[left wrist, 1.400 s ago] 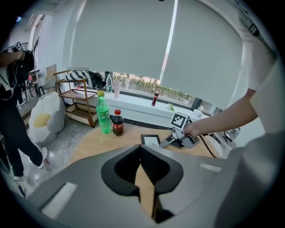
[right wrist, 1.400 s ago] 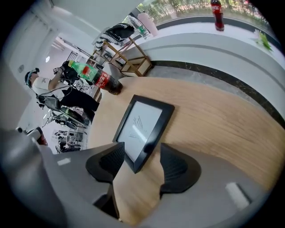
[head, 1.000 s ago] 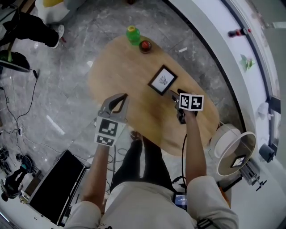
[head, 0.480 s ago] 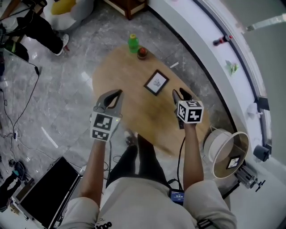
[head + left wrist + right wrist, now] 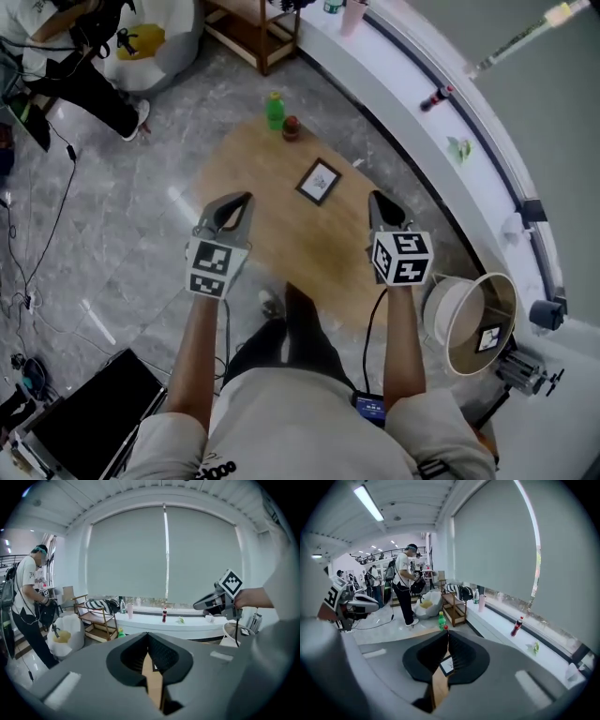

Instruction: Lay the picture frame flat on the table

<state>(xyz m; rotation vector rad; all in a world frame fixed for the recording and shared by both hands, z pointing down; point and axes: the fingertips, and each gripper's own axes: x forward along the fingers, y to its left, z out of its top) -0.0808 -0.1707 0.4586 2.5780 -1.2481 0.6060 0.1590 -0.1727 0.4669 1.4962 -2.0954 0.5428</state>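
- The picture frame (image 5: 319, 181) lies face up on the oval wooden table (image 5: 246, 169), a little toward 12 o'clock from the table's middle. It looks flat already, so the task seems done.
- A green bottle (image 5: 274, 111) and a small red thing (image 5: 292, 127) stand at the table's 11 o'clock end, well apart from the frame.
- The left gripper (image 5: 244, 199) is held high over the table's 9 o'clock edge, with its jaws closed tip to tip and nothing between them.
- The right gripper (image 5: 376, 197) is over the 3 o'clock edge. Its jaws have just been closing and now meet with nothing in them.
- The frame is probably light and stiff: a thin dark moulding round a pale print.
- If the front is glazed, it will be smooth, slippery and breakable.
- If it needs moving, the best hold is likely across the moulding at one edge, not on the face.
- A gentle pinch should do, with the frame kept low so it cannot drop on a corner.
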